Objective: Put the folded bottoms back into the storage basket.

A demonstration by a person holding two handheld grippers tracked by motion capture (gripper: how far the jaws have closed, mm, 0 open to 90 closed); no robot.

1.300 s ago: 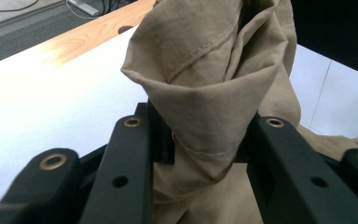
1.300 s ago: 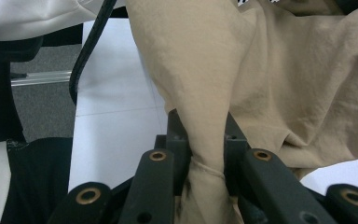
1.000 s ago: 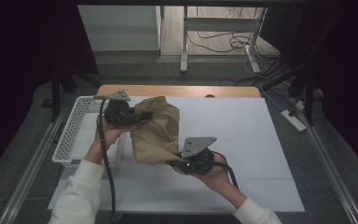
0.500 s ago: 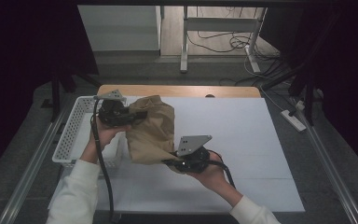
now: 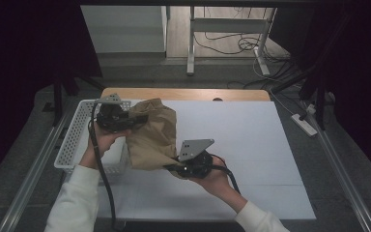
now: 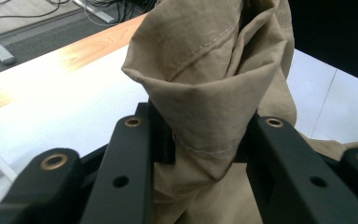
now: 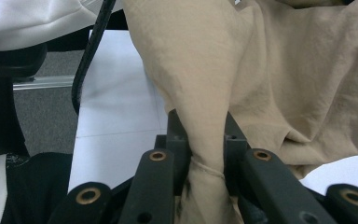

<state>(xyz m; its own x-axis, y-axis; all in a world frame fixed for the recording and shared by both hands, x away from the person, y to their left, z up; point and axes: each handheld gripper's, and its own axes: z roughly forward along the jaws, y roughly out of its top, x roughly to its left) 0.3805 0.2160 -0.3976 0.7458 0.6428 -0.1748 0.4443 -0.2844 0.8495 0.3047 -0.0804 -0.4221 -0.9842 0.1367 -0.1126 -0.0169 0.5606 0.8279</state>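
Cloth (image 5: 152,137), a tan piece of fabric with stitched hems, hangs above the white surface (image 5: 251,145), held between both grippers near the left half of it. Compared with one second ago it has changed only a little: both hands sit a bit lower in the high view and the fabric bunch looks slightly more gathered between them, but it is in the same place beside the basket.

Nearest to the person, the right gripper (image 5: 174,168) holds the lower edge of the cloth. In the right gripper view its fingers (image 7: 177,140) are pinching a twisted fold of the fabric (image 7: 205,135), with a hem seam visible just at the pinch. The right hand (image 5: 215,176) holds it from below, and its cable goes back toward the sleeve.

Farther away, the left gripper (image 5: 142,118) grips the upper part of the cloth. In the left gripper view its fingers (image 6: 161,140) press on a thick folded bundle of the fabric (image 6: 209,102), which rises up between them.

White basket (image 5: 72,140) with a perforated wall stands at the left edge of the surface, just beside the left hand (image 5: 101,142). Its inside is partly hidden by the hand and the gripper, so I cannot tell what lies in it.

Beyond the white sheet, a wooden strip (image 5: 183,93) of the table shows at the far edge.
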